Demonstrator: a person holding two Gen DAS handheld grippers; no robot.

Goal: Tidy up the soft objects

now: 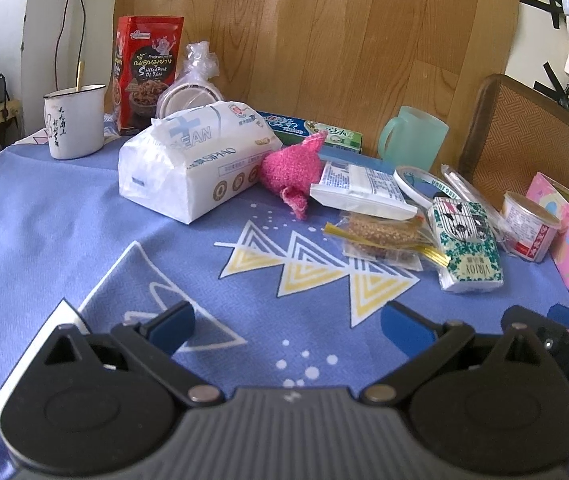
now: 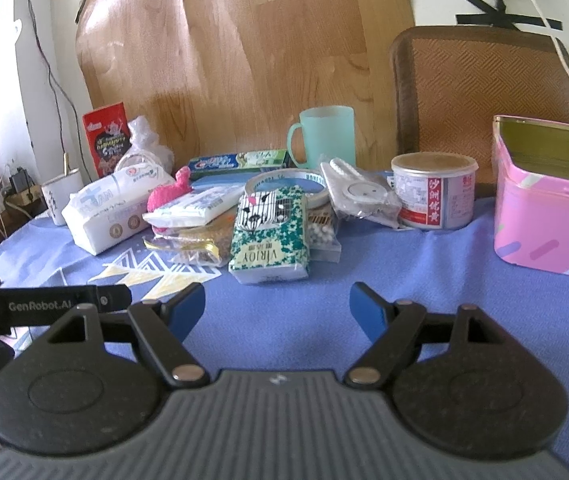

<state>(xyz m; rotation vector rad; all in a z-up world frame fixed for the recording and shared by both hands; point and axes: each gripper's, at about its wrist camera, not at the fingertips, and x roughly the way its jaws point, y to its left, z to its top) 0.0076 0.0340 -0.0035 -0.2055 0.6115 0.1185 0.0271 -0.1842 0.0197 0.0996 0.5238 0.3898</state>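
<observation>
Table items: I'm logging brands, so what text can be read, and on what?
"VIRJOY": green tissue pack, upside down.
"GenRobot.AI": left tongs body.
"CLEAN": white tissue bag, first letter partly creased.
"Grilled Pork": red pouch, roughly; the rest is too small.
"沙洲优黄": can.
Toothpaste box, sachet: blurred.

We were in a home, at a table under a blue patterned cloth [image 1: 64, 216]. Around twelve o'clock stood an enamel mug [image 1: 74, 122], snacks, toothpaste [image 2: 240, 160], a woven chair [image 2: 484, 96].
</observation>
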